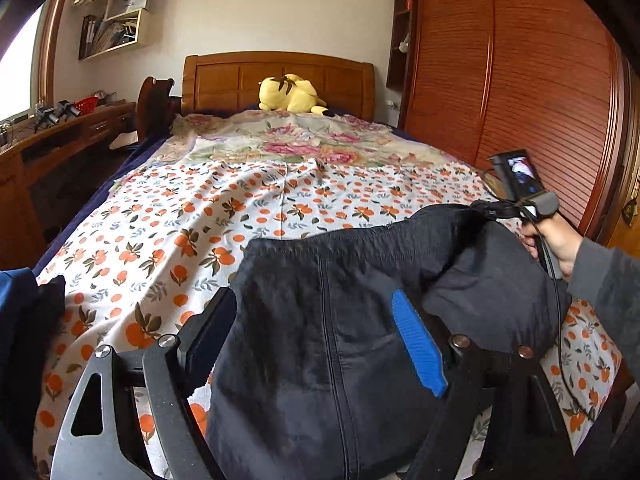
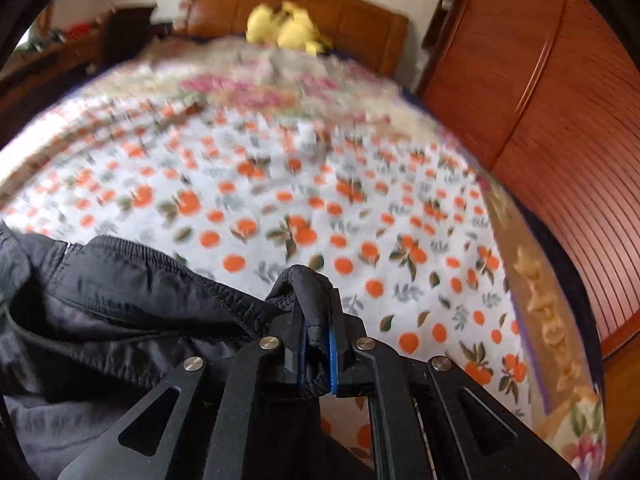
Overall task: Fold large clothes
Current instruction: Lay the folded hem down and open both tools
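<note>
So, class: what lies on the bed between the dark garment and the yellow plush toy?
Only bedding: the orange-print sheet, then the floral cover, between the garment and the toy. The left wrist view shows it sharply.

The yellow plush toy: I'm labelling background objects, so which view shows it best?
The left wrist view: the yellow plush toy is sharp against the headboard. The right wrist view shows only a motion-blurred yellow shape.
</note>
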The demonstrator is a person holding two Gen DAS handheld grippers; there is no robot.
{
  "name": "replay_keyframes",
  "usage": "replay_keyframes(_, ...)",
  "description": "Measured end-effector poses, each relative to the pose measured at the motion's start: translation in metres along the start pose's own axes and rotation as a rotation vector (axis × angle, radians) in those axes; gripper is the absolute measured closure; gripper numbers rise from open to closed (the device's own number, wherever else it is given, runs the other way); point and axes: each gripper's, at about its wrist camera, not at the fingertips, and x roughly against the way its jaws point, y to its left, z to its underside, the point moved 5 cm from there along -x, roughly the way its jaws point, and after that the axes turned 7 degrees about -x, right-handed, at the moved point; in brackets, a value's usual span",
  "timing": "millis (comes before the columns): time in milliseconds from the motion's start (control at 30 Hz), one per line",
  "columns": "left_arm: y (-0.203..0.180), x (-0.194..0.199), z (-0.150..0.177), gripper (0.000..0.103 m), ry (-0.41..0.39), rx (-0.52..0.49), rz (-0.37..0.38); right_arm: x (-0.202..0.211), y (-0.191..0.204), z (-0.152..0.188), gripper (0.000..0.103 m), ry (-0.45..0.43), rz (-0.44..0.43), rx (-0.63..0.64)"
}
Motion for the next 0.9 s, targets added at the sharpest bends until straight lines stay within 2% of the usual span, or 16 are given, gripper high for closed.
replay_keyframes(33, -0.001, 0.000, 0.001, 0.022, 0.003, -0.001, 0.004, -0.004, 0.004, 0.002, 0.093, 0.025, -0.007, -0.001)
replay_keyframes(100, -0.005, -0.003, 0.005, 0.022, 0.013, -0.005, 0.010, 0.002, 0.005, 0.002, 0.084, 0.020, -0.012, 0.010)
replay_keyframes(167, -0.009, -0.004, 0.007, 0.022, 0.020, -0.013, 0.015, 0.016, -0.001, 0.002, 0.055, -0.008, -0.036, 0.006)
replay_keyframes(267, -0.014, -0.005, 0.010, 0.022, 0.027, -0.015, 0.024, 0.040, -0.020, 0.010, 0.042, -0.062, -0.078, -0.006)
replay_keyframes(367, -0.020, -0.005, 0.011, 0.022, 0.029, -0.013, 0.034, 0.045, -0.034, 0.026, 0.040, -0.049, -0.096, 0.001)
replay_keyframes(533, -0.028, -0.005, 0.010, 0.022, 0.028, -0.021, 0.040, 0.019, -0.034, 0.064, 0.040, 0.116, -0.170, -0.012)
replay_keyframes(667, -0.027, -0.007, 0.012, 0.022, 0.033, -0.029, 0.032, 0.004, -0.030, 0.085, 0.040, 0.174, -0.167, 0.019)
replay_keyframes(800, -0.017, -0.007, 0.015, 0.022, 0.038, -0.018, 0.028, 0.004, -0.031, 0.083, 0.040, 0.170, -0.184, 0.015)
replay_keyframes(900, -0.006, -0.004, 0.016, 0.022, 0.034, -0.011, 0.010, 0.019, -0.026, 0.063, 0.040, 0.087, -0.146, 0.037)
